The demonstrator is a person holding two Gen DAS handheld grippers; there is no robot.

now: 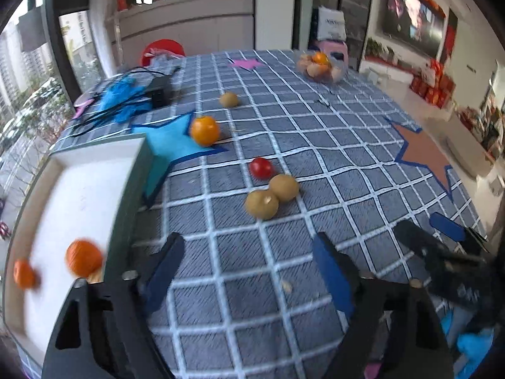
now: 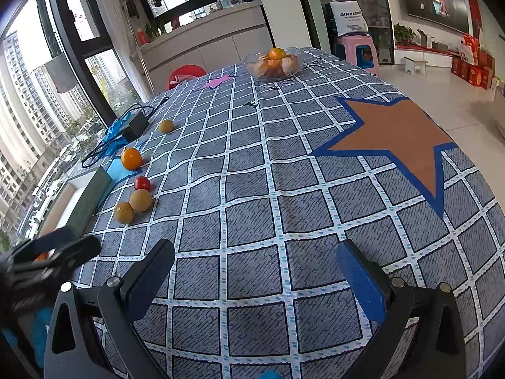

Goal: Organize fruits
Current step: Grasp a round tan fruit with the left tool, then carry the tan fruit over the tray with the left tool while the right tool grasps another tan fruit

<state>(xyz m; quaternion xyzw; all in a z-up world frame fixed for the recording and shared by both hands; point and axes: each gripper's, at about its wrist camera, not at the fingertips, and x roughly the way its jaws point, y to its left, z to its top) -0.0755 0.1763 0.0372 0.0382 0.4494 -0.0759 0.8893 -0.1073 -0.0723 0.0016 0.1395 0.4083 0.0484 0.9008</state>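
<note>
Both grippers empty, fingers spread wide. Left gripper (image 1: 249, 271) hangs low over the tablecloth (image 1: 315, 145) just beside the white tray (image 1: 94, 189); right gripper (image 2: 255, 271) sits over bare cloth, well apart from any fruit.

Fruit: two small oranges (image 1: 83, 257) already in the tray, blurred. Still loose on the cloth: two brown fruits touching each other (image 1: 271, 195), a red tomato (image 1: 261, 168) right behind them, an orange (image 1: 205, 130) on the edge of the blue star (image 1: 170, 145), one more brown fruit (image 1: 228, 99) further back.

Risks:
- Everything is round, so an off-centre pinch likely squirts it out and it rolls, maybe off the table.
- The brown pair and the tomato are packed tight. Going for one probably knocks the others.
- Tomato is likely soft; a hard squeeze could split it.
- The tray wall is raised, so a low carry could clip it.

Around: black adapter and cable (image 1: 157, 93) on blue plastic at far left, glass bowl of fruit (image 1: 320, 66) at the far end, orange star (image 2: 397, 135) on the right. None of these blocks the nearest fruit; the path looks open.
</note>
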